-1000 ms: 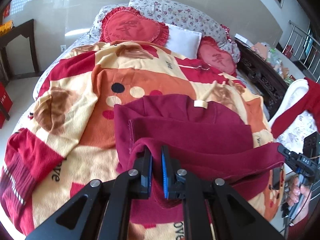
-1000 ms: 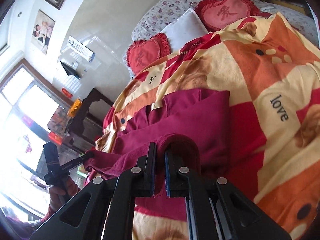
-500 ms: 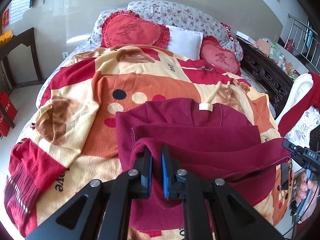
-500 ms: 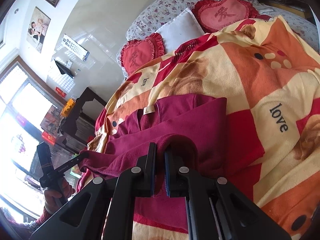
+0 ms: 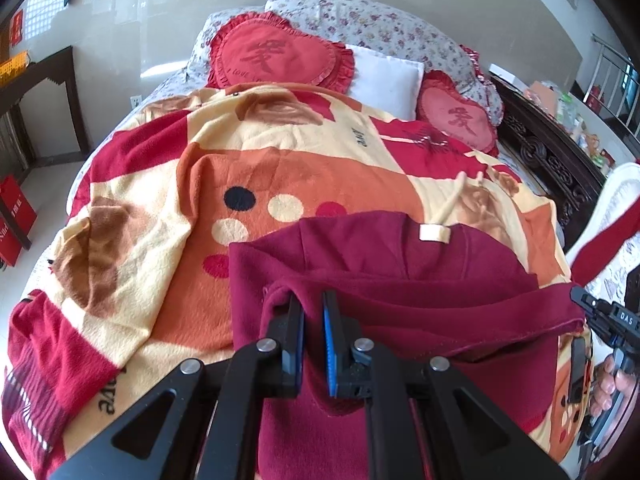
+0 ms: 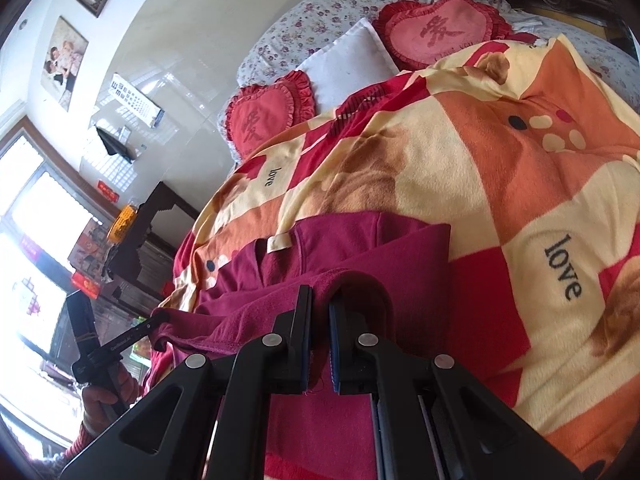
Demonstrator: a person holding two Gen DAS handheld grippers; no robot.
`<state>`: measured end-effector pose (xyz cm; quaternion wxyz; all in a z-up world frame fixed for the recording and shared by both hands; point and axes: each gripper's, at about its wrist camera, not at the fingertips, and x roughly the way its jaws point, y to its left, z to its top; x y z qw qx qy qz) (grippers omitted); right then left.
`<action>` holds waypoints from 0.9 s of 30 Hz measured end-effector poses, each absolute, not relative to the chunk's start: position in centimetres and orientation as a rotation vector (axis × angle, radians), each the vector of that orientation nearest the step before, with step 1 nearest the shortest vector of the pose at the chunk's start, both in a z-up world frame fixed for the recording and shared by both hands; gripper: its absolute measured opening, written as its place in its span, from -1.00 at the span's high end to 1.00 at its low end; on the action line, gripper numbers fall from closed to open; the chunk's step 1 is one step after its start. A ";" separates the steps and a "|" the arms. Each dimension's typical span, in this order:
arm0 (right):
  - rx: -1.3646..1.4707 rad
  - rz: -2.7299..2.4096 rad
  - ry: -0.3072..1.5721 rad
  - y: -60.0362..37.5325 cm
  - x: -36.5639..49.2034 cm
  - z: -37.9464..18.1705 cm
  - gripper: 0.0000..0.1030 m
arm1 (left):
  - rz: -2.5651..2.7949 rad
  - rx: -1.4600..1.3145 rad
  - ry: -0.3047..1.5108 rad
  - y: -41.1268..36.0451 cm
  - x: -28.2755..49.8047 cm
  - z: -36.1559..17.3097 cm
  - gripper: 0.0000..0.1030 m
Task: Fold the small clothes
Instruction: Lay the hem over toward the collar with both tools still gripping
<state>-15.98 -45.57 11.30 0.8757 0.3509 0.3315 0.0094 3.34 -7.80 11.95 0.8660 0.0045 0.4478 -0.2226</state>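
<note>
A maroon sweater (image 5: 400, 264) lies on the patterned blanket (image 5: 280, 168), collar and cream neck label (image 5: 434, 233) facing the pillows. My left gripper (image 5: 312, 304) is shut on the sweater's lifted hem at its left corner. My right gripper (image 6: 320, 300) is shut on the hem at the other corner; it also shows at the right edge of the left wrist view (image 5: 588, 304). The hem is stretched between both grippers, held above the sweater's body (image 6: 360, 240) and folded over toward the collar. The left gripper shows in the right wrist view (image 6: 148, 326).
Two red heart cushions (image 5: 276, 56) (image 5: 456, 120) and a white pillow (image 5: 384, 76) lie at the bed head. A dark carved bed frame (image 5: 548, 152) runs on the right, a dark side table (image 5: 36, 92) on the left. A red box (image 5: 14, 216) stands on the floor.
Both grippers have carried the sweater's hem forward toward the collar, covering more of the body. Both stay shut on the fabric.
</note>
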 end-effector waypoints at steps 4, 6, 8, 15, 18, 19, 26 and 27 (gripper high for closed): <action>0.751 -0.006 0.705 -46.5 -14.2 10.3 1.00 | -0.452 0.004 0.954 -8.8 5.2 10.8 0.84; 0.758 -0.019 0.709 -47.0 -13.4 9.9 1.00 | -0.445 0.006 0.960 -9.4 6.0 10.2 0.84; 0.770 -0.028 0.710 -47.5 -12.7 9.4 1.00 | -0.438 0.007 0.967 -9.7 6.7 9.7 0.83; 0.814 -0.072 0.757 -48.8 -10.2 6.5 1.00 | -0.405 0.016 0.998 -10.5 8.2 7.5 0.83; 0.816 -0.081 0.762 -49.0 -9.8 6.0 1.00 | -0.403 0.028 0.994 -10.6 8.2 7.2 0.83; 0.812 -0.083 0.763 -48.9 -9.7 5.9 1.00 | -0.402 0.032 0.994 -10.7 8.3 7.1 0.83; 0.791 -0.094 0.775 -48.9 -9.3 5.7 1.00 | -0.392 0.035 0.998 -10.8 8.5 6.8 0.83; 0.792 -0.095 0.778 -49.0 -9.1 5.6 1.00 | -0.390 0.036 0.999 -10.9 8.5 6.7 0.83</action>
